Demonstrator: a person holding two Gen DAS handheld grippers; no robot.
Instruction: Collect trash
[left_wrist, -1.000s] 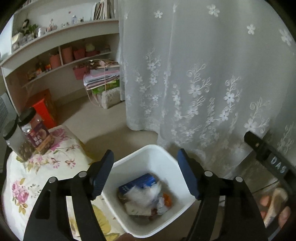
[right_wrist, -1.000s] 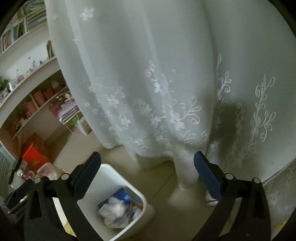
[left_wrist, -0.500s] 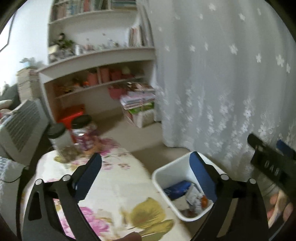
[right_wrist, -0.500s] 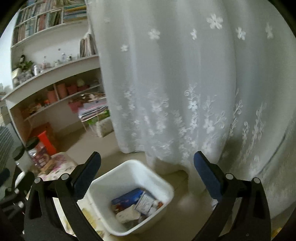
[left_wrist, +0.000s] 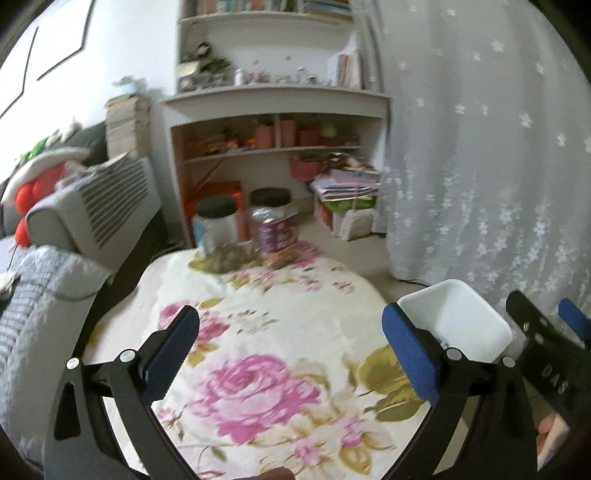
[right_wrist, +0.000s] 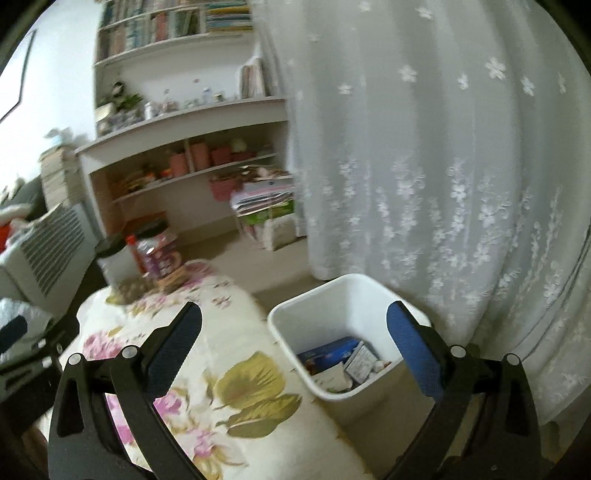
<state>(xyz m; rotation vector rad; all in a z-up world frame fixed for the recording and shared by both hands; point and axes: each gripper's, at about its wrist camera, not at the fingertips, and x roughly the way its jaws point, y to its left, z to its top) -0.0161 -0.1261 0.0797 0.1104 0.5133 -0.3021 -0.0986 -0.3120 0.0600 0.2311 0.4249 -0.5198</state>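
Both grippers stand wide open with nothing between the blue pads. The left gripper (left_wrist: 291, 350) hangs over the floral cloth (left_wrist: 258, 332), its jaws framing bare fabric; the right gripper (right_wrist: 295, 347) points at the near edge of the bin (right_wrist: 295, 325), one finger over the cloth, the other over the bin's far rim. The bin sits on the floor just beside the cloth-covered table, in front of the lace curtain (right_wrist: 443, 166), so trash can be dropped straight off the table edge. It already holds a blue box (right_wrist: 328, 352) and crumpled paper, all lying loose below the rim. Beyond the bin, at the far end of the cloth, two black-lidded jars (left_wrist: 247, 221) stand side by side, touching or nearly so; these look like kept goods, not trash. No loose trash shows on the cloth near the bin. Judging from the empty jaws, the hands are free to seek the next piece.
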